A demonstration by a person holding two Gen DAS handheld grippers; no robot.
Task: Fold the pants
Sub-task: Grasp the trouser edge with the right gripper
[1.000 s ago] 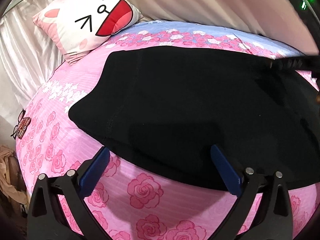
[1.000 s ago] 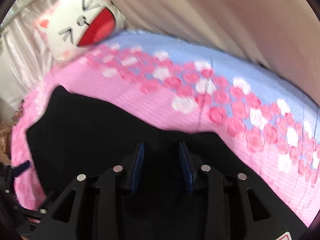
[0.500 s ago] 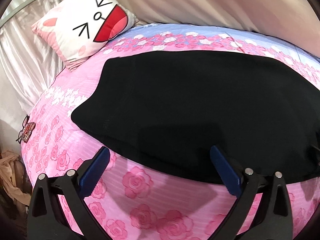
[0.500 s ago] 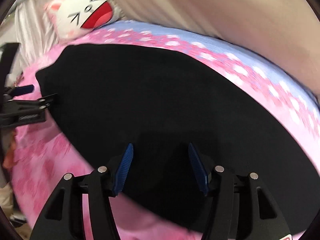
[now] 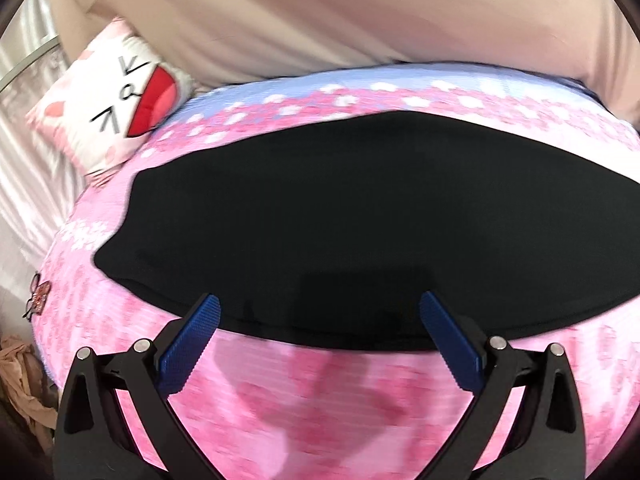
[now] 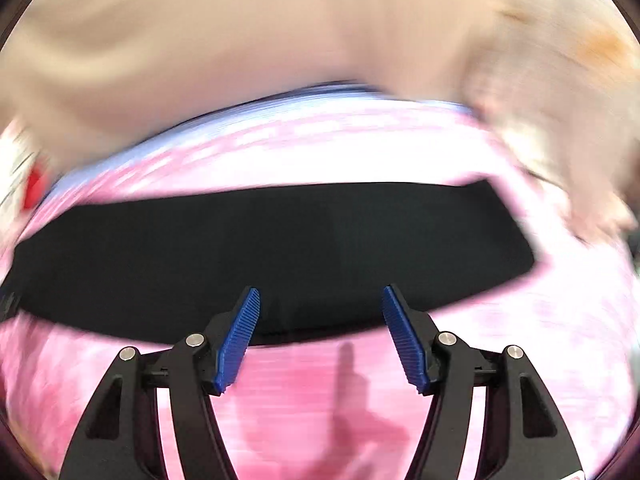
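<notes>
The black pants [image 5: 344, 216] lie flat on the pink rose-print bed [image 5: 320, 392], folded into one long dark band; they also show in the right wrist view [image 6: 280, 248]. My left gripper [image 5: 320, 312] is open and empty, its blue pads just over the near edge of the pants. My right gripper [image 6: 320, 304] is open and empty, also at the near edge of the pants. Both views are blurred by motion.
A white cat-face pillow [image 5: 116, 100] leans at the bed's far left corner. A beige curtain [image 5: 320, 16] hangs behind the bed. Glasses [image 5: 38, 300] lie at the left edge of the bed. Crumpled tan cloth [image 5: 20, 384] lies below them.
My right gripper opened, let go of the pants and pulled back to their near edge. My left gripper stayed open and drew back and up slightly. The pants now lie flat.
</notes>
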